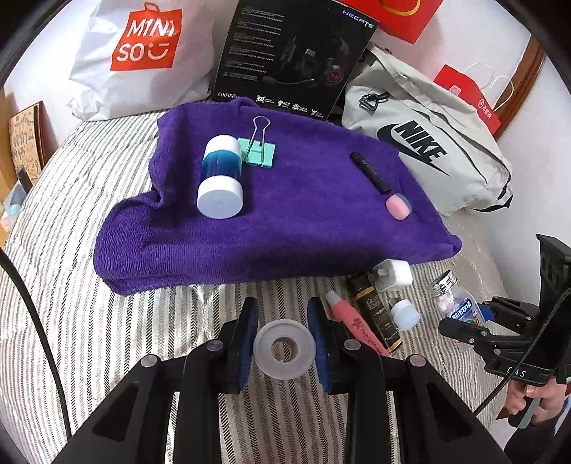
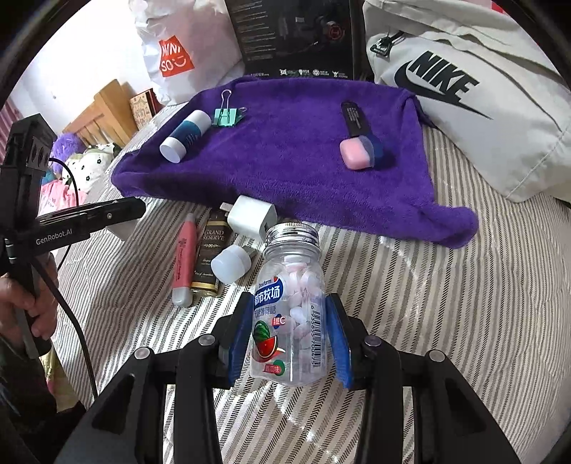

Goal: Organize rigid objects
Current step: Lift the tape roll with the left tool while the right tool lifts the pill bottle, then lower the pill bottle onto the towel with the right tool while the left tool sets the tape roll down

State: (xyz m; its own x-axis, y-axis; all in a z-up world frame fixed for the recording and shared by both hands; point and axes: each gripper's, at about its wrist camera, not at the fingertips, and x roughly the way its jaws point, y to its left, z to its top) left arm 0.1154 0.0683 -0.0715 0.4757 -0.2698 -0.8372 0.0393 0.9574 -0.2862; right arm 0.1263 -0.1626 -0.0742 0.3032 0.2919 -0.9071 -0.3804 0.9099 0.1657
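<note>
Couldn't read the tiny print on the black headset box (image 1: 289, 60), and its top was chopped off by the frame edge. The red bag (image 1: 396, 18) behind it was mostly out of shot too. The purple towel (image 2: 285, 153) covered part of the white charger (image 2: 251, 216). Left view only caught a sliver of the candy bottle (image 1: 453, 299) behind the right gripper (image 1: 471, 330).

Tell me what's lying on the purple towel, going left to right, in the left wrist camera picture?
Blue-and-white tube → mint green binder clip → black stick → pink eraser.
</note>
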